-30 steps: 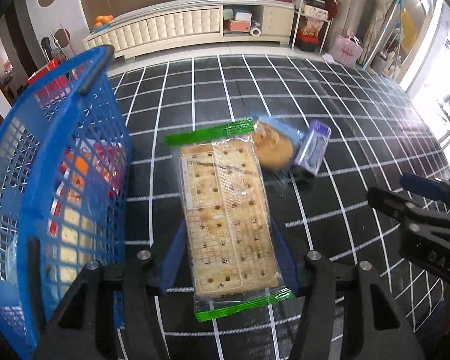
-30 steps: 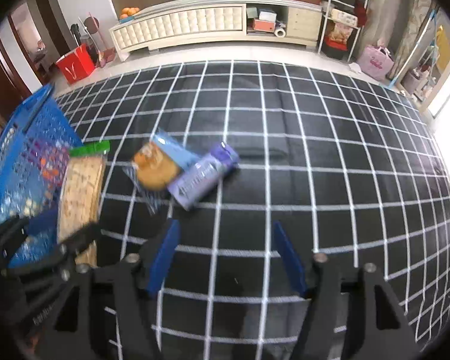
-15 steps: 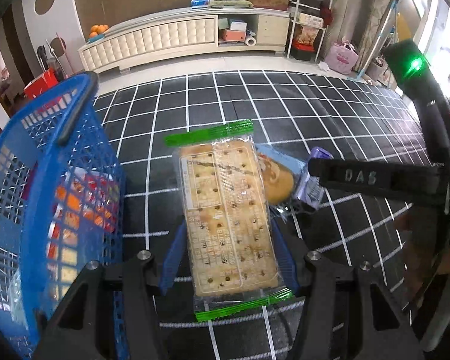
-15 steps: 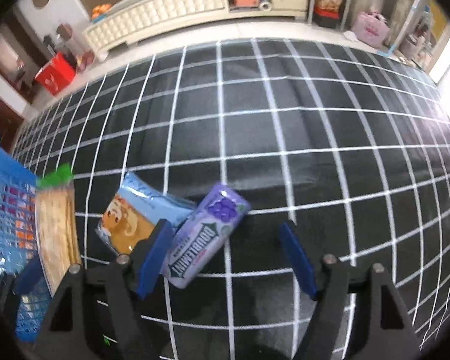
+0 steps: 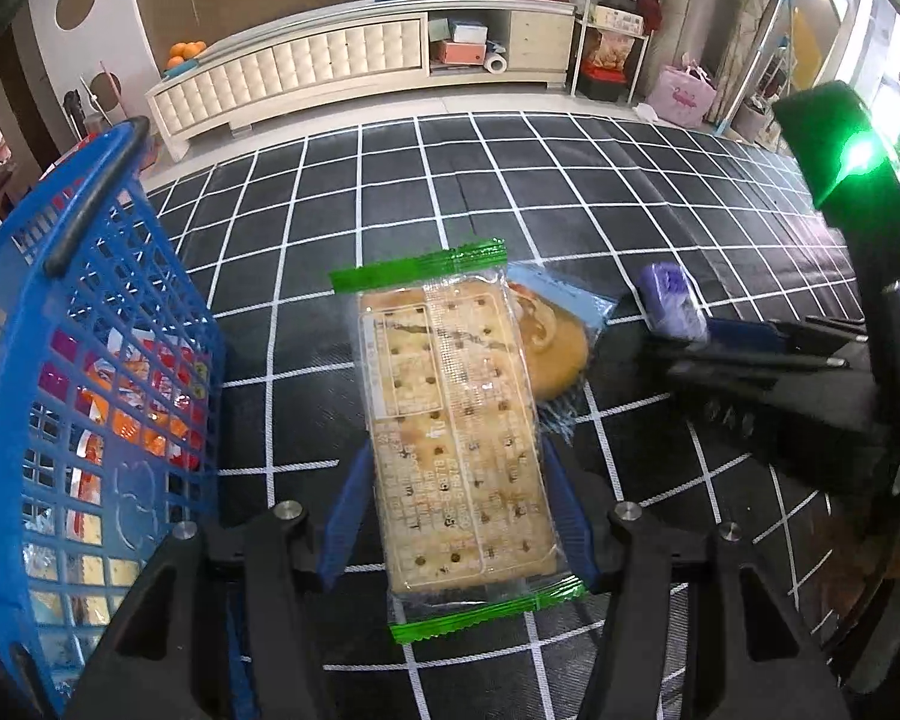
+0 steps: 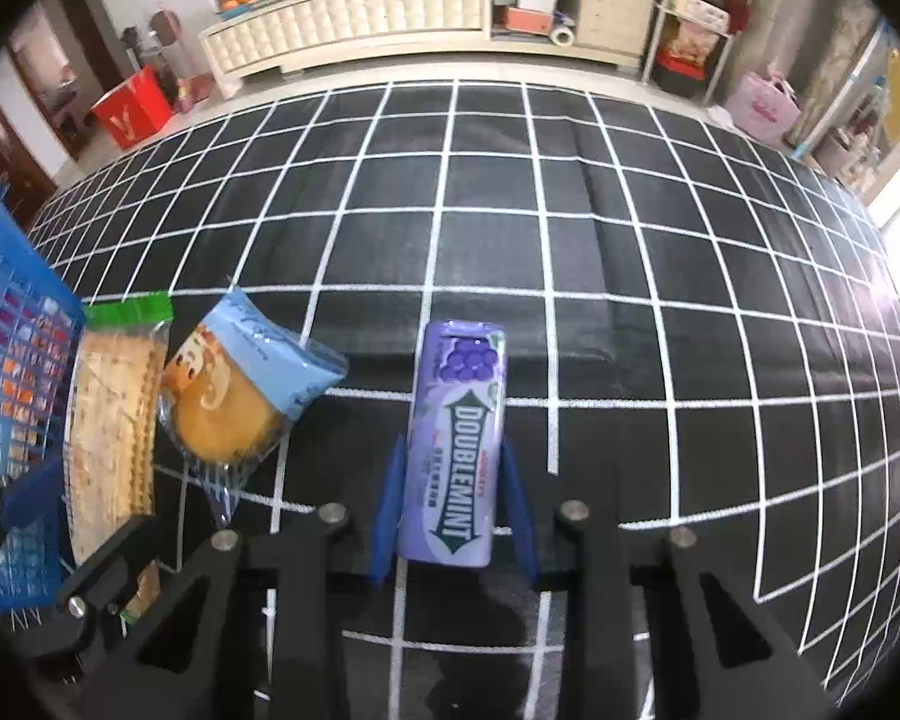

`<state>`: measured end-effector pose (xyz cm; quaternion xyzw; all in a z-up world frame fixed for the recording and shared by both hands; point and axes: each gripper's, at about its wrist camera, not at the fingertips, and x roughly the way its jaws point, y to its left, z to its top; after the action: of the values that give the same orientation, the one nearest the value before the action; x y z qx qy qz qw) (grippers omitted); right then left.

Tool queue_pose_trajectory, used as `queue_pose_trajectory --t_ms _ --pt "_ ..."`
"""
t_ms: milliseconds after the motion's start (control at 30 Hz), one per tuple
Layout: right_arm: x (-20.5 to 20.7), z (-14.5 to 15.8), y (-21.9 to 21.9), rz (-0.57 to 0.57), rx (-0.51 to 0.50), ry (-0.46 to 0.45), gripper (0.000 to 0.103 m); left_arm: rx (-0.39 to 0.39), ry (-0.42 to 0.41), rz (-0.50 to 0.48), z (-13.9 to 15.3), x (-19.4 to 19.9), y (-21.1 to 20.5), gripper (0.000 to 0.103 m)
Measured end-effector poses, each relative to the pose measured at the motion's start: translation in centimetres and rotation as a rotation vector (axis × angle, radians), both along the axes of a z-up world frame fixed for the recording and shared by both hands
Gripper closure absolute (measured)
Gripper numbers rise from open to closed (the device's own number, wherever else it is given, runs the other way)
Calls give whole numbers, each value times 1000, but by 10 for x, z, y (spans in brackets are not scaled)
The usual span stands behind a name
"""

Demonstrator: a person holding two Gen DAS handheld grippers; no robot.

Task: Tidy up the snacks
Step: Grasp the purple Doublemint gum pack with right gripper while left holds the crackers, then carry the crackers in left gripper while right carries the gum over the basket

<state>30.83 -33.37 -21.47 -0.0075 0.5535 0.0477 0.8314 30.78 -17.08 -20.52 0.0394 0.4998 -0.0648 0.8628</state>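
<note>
My left gripper (image 5: 455,510) is shut on a clear cracker pack with green ends (image 5: 456,420), held over the black grid mat beside the blue basket (image 5: 60,360). The pack also shows in the right wrist view (image 6: 114,414). My right gripper (image 6: 455,507) is closed around a purple Doublemint gum box (image 6: 459,438) that lies on the mat. A blue-wrapped cake (image 6: 234,402) lies between the two items; it shows behind the crackers in the left wrist view (image 5: 555,348). The gum box (image 5: 669,300) and the right gripper body (image 5: 780,384) show there too.
The blue basket at the left holds several orange and red snack packs (image 5: 132,396). A cream cabinet (image 6: 360,12) stands along the far wall, a red bag (image 6: 132,114) and a pink bag (image 6: 762,114) sit on the floor beyond the mat (image 6: 630,240).
My right gripper has moved in over the gum box and closed its fingers around it; the box now lies lengthwise between them. My left gripper still holds the cracker pack, almost unmoved.
</note>
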Motion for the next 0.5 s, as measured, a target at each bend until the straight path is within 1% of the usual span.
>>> queue_pose_trajectory --t_ms 67,100,167,333,400,500 --pt "-5 2 -5 -14 8 4 67 3 -1 -5 1 -2 -3 50" --pt "-9 7 -6 -21 33 -1 68 3 -4 -9 2 -4 -3 50" --pt "-20 18 -6 -16 42 -25 68 3 -9 -17 6 -10 -6 50" --pt "-49 63 4 9 39 -102 68 10 -51 -49 28 -30 -10 50" --pt "-64 81 7 18 35 -130 68 3 -69 -53 38 -34 -12 50" --pt "-80 103 15 38 28 -167 68 -11 -105 -56 57 -51 -7 50"
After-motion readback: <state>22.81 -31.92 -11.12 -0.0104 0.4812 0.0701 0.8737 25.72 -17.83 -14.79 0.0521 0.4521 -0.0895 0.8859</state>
